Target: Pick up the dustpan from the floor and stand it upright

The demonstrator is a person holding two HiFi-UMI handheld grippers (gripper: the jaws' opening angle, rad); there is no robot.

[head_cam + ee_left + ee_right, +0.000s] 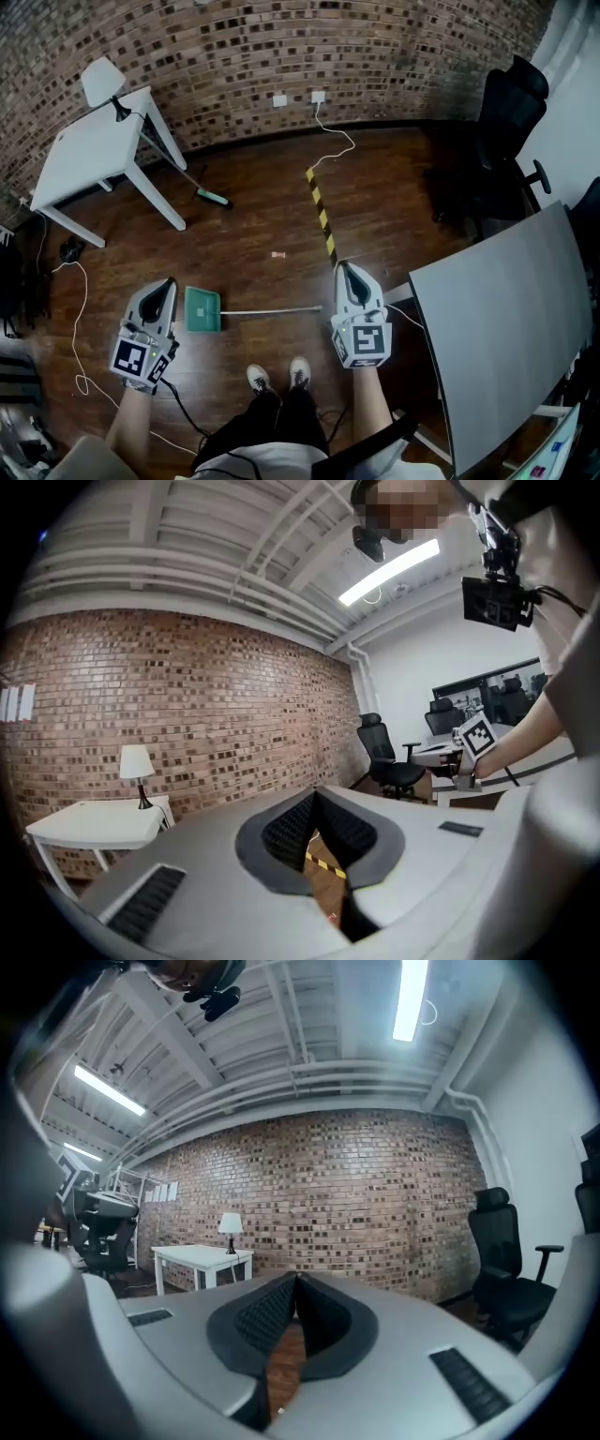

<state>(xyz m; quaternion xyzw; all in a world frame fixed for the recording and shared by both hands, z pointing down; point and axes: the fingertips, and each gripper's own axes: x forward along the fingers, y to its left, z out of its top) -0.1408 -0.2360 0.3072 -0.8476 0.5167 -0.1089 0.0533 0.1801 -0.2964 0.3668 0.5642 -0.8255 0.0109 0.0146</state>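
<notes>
The green dustpan lies flat on the wooden floor, its long grey handle stretching to the right. My left gripper hangs just left of the pan, apart from it, jaws shut and empty. My right gripper hovers beside the far end of the handle, also shut with nothing in it. Both grippers point roughly level toward the brick wall. Neither gripper view shows the dustpan.
A white table with a lamp stands at the back left, a broom leaning on it. A black-yellow tape strip runs across the floor. A grey desk and office chair are at the right. My shoes stand just behind the handle.
</notes>
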